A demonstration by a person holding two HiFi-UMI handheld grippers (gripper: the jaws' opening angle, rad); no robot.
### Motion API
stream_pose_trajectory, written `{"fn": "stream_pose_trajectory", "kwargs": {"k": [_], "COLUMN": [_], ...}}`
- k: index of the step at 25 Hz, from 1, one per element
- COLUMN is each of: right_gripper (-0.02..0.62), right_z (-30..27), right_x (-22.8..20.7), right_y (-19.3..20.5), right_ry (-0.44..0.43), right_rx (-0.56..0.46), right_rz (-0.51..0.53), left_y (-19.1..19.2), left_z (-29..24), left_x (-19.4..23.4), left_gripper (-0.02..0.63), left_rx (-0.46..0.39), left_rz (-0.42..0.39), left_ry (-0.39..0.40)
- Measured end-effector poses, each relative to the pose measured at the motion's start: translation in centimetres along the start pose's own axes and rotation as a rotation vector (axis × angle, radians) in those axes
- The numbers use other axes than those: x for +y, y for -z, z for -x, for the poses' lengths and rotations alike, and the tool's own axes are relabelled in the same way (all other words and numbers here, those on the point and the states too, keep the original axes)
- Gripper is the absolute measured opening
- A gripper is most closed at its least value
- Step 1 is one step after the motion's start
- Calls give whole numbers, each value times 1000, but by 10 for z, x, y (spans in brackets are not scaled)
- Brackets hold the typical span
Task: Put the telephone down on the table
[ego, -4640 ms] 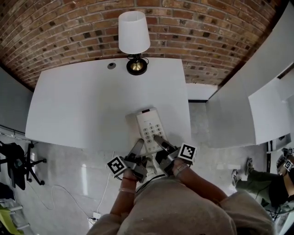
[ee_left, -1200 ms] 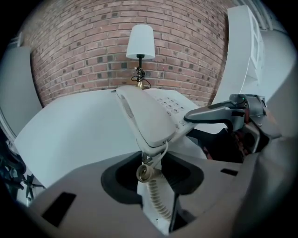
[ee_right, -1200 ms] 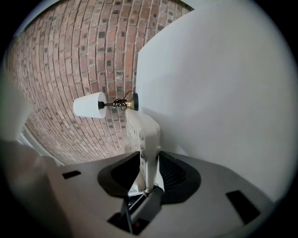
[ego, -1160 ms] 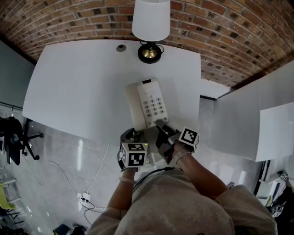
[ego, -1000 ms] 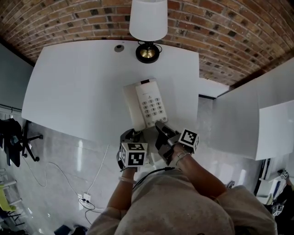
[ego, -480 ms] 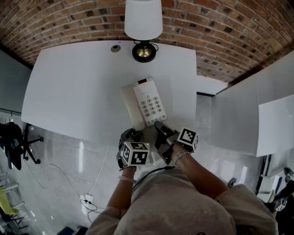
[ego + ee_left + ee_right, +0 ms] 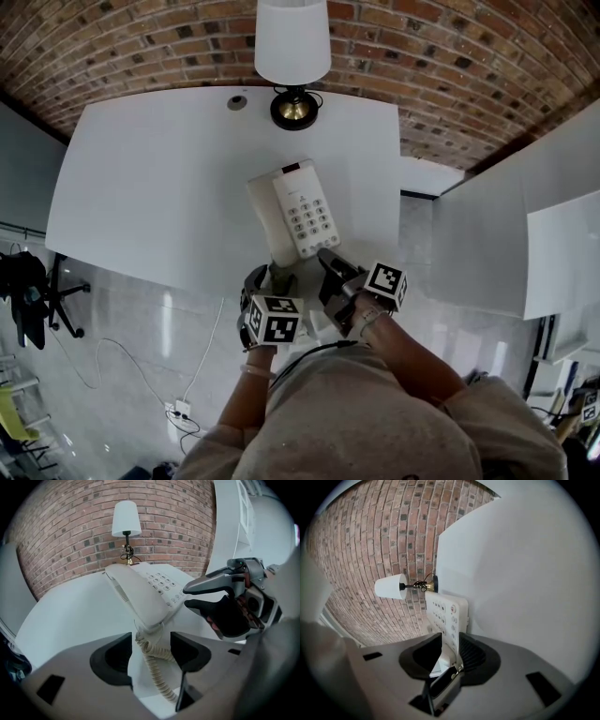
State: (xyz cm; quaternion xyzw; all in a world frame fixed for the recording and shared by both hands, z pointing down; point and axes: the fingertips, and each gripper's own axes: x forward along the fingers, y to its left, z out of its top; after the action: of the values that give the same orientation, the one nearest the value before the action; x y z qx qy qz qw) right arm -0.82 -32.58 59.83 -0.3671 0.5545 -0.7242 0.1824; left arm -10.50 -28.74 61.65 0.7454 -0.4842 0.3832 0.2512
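Nudged farther toward the lamp, the telephone is lying on the table. Left gripper is opening around the cord without pinching it; right gripper is closing on the telephone's near edge and should be releasing gently, backing away from the lamp.

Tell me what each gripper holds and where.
The right gripper, jaws closing, pinches the telephone by its near edge; the left gripper, jaws opening around the coiled cord, grips nothing.

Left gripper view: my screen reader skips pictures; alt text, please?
A white telephone lies on a white table, its coiled cord between the left gripper's opening jaws. The right gripper's jaws are closing on its right edge; a lamp stands behind.
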Motion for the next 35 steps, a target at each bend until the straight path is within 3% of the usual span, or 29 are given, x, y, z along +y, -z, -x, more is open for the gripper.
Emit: {"fn": "stream_pose_trajectory", "kwargs": {"k": [5, 10, 16, 20, 27, 35], "right_gripper": [108, 47, 8, 6, 6, 6], "right_z": [4, 7, 8, 7, 9, 19], "right_x": [10, 23, 43, 58, 97, 132], "right_y": [-3, -13, -21, -20, -24, -38], "right_ry": [8, 4, -42, -23, -5, -12], "right_rx": [25, 20, 27, 73, 68, -28], "right_rz": [159, 276, 407, 661, 1110, 1384], "left_y": [-5, -22, -29, -36, -52, -77], "left_z": [12, 35, 48, 56, 70, 97], "left_x": [9, 25, 49, 62, 79, 100], "left_gripper": [247, 241, 96, 22, 6, 6], "left_rx": [-65, -170, -233, -290, -354, -481], "left_rz": [62, 109, 139, 188, 200, 234], "left_ry": [-2, -8, -83, -100, -136, -185]}}
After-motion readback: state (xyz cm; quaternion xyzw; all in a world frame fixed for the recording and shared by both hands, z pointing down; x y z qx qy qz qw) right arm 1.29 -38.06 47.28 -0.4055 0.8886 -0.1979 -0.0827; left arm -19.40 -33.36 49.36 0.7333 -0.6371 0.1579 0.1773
